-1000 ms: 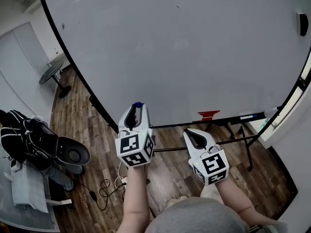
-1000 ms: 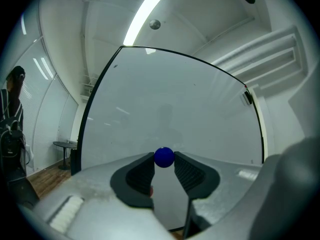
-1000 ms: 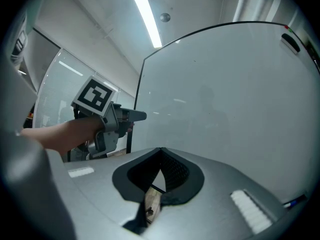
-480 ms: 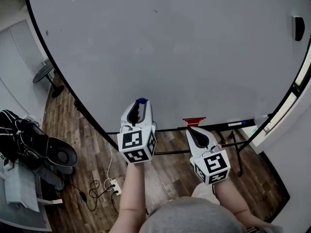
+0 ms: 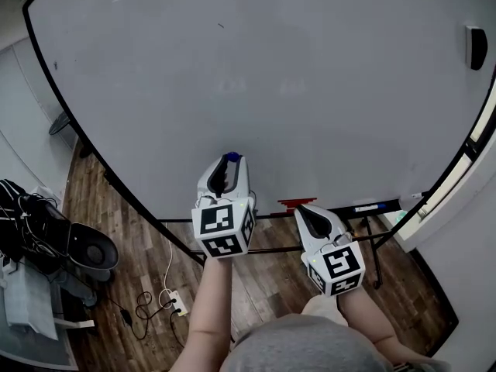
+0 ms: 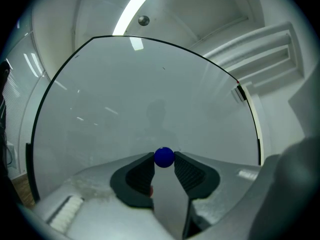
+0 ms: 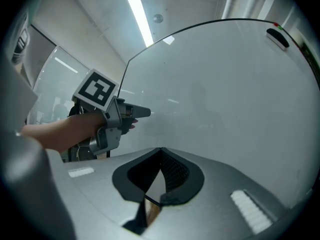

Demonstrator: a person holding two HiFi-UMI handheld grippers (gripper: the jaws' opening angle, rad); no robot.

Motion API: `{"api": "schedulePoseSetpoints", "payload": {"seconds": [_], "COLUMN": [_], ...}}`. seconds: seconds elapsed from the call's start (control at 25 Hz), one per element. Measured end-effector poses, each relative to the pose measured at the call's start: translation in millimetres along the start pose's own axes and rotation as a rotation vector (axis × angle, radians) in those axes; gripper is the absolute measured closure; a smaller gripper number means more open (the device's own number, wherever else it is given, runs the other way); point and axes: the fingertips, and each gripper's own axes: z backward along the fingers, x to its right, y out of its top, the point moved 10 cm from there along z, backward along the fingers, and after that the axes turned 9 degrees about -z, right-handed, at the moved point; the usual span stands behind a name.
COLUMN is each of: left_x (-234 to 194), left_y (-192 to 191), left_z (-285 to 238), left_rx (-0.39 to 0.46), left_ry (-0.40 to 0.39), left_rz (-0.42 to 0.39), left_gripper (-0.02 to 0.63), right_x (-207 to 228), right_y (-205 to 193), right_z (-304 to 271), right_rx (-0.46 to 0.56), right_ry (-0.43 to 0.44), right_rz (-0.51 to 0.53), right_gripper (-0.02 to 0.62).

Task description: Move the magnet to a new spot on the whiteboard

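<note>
While our left gripper pinches the small blue magnet between the tips of its jaws, our right gripper has its jaws pressed together on nothing. We hold the magnet up in front of the lower middle of the whiteboard; we cannot tell whether it touches the surface. The right gripper hangs lower, at the lower right of centre in the head view, near the board's bottom edge.

The whiteboard is wide, pale grey and black-framed, and it fills most of the head view. We see only a few tiny dark specks on it. A dark eraser clings to it at the upper right. Along the tray at the bottom edge lie a small red piece and, to its right, a marker.

Below the board the floor is dark wood planks. A white power strip with a coiled cable lies at the lower left, and black bags are heaped at the left edge. Overhead, the left gripper view shows a long ceiling light.
</note>
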Motion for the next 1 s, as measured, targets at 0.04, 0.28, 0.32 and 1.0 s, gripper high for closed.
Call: {"api": "schedulePoseSetpoints", "payload": {"seconds": [0.04,0.28,0.32,1.0], "left_x": [4.1,22.3,24.3,45.4], "left_y": [0.7,3.4,3.9,6.9], "left_z": [-4.3,-24.9,-28.1,-56.3], "left_rx": [-0.001,0.003,0.004,-0.008], "left_ry": [-0.001,-0.011,-0.010,0.042], "left_rz": [-0.004,-0.016,-0.017,-0.091], "left_gripper": [0.474,0.474,0.474,0.474], "right_x": [4.8,25.6,27.9,51.0], "right_y": [0.2,-0.9,-1.7,-5.6], "right_z": [-0.3,-2.2,-2.5,-10.6], "right_rx": [0.000,-0.003,-0.005,-0.018], "right_ry": [0.000,-0.002,-0.001,0.014], "right_rz": [0.000,-0.009,-0.010,-0.021], "right_gripper": [0.594,0.594,0.594,0.594]}}
